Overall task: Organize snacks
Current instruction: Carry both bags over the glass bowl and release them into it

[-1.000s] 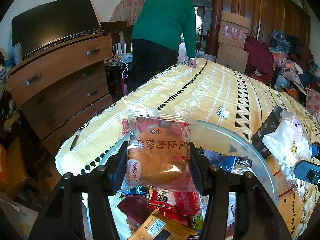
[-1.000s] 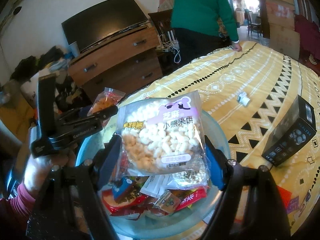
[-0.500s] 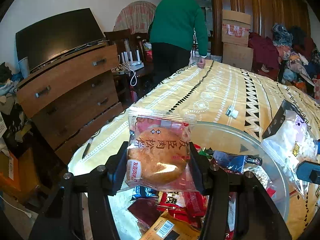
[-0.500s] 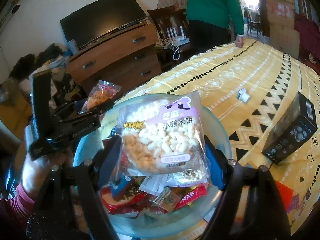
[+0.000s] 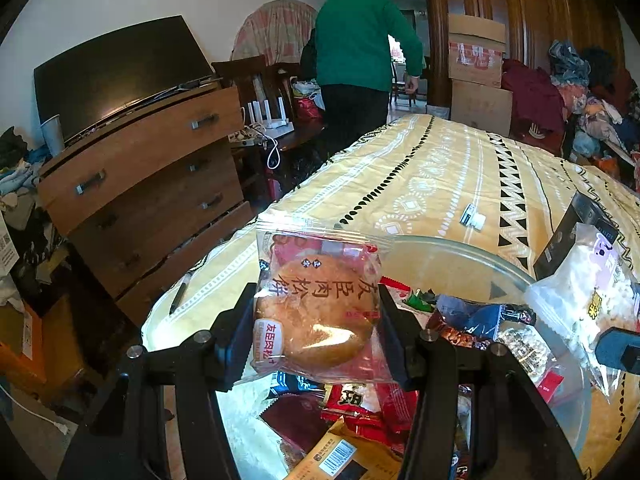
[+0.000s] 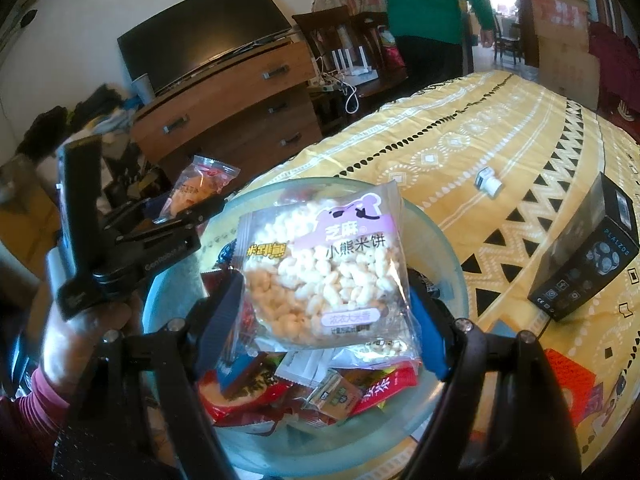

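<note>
A: Grippers first, working from the left. What is the left gripper (image 5: pixel 318 320) doing?

B: It is clamping a clear packet with a round golden meat-floss cake (image 5: pixel 320 312), pads pressing both side edges, and holding it upright over the near-left part of the glass bowl (image 5: pixel 460 248). Compared with a second ago the grip is looking just the same, but the view is sitting a little differently: the dresser (image 5: pixel 140 184) on the left is showing more of its front.

A: And the bowl itself?

B: It is sitting on the yellow patterned worktop (image 5: pixel 440 168), holding a heap of wrapped snacks (image 6: pixel 304 384), mostly red packets.

A: Further right?

B: The right gripper (image 6: pixel 326 308) is gripping a bag of puffed rice cakes (image 6: pixel 320 272) by its sides, above the middle of the bowl, with no change from the earlier views. Beyond the bowl a small white object (image 6: pixel 488 182) is lying on the cloth, and a black box (image 6: pixel 588 260) is standing at the far right.

A: Anything changing in the background?

B: The person in the green top (image 5: pixel 360 44), who was leaning on the far end of the worktop, is now standing apart from it, towards the doorway.
</note>
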Tool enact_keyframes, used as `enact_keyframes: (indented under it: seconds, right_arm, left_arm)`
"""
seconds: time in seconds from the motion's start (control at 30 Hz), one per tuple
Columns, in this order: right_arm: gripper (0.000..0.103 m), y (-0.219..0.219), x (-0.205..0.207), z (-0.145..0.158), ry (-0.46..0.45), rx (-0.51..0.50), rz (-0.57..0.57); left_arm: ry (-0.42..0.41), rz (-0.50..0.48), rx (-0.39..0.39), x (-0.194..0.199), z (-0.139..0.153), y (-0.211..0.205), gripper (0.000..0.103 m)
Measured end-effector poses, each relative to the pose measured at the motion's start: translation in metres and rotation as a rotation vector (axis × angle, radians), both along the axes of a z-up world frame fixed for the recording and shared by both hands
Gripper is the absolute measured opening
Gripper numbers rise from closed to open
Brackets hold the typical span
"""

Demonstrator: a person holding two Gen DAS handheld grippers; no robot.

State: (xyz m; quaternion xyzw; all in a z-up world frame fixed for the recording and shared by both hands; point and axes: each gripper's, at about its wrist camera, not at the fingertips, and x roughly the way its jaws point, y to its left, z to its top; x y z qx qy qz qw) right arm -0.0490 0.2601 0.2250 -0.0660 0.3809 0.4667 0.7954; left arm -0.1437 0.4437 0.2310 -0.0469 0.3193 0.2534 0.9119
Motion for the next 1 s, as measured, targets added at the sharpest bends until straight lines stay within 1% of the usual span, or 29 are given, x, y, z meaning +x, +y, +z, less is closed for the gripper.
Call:
enact_keyframes:
  seconds: [0.33, 0.53, 1.0]
  right_arm:
    - [0.079, -0.0008, -0.0014, 0.0006, -0.004, 0.003, 0.003]
    - [0.079, -0.0008, -0.0016, 0.0001, -0.003, 0.001, 0.006]
    - [0.079, 0.0006, -0.0026, -0.0069, 0.008, -0.012, 0.005]
  left_arm:
    - [0.003, -0.002, 0.006, 0.0016, 0.0015, 0.0006, 0.057]
    - [0.004, 0.001, 0.039, 0.004, 0.0075, -0.0023, 0.057]
    - [0.021, 0.005, 0.034, 0.0065, 0.0046, -0.0012, 0.057]
